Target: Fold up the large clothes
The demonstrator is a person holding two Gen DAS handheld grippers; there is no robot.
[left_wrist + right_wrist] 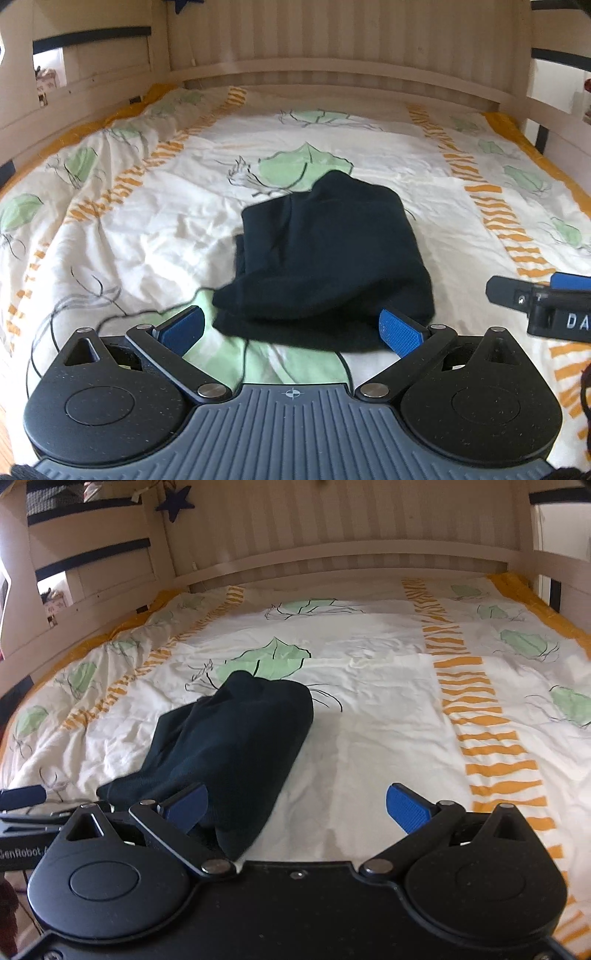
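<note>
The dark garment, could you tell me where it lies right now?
The dark garment lies bunched on the leaf-print duvet, mid-bed, just ahead of the open left gripper.

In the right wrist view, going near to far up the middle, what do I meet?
Right tongs → dark folded garment → green leaf print on the white and orange bedspread → pale slatted wooden headboard.

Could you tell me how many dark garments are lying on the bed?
1. A single dark, roughly folded fabric garment lies on the leaf-patterned white and orange bedcover, just ahead of the open left gripper. Others could lie outside the views.
</note>
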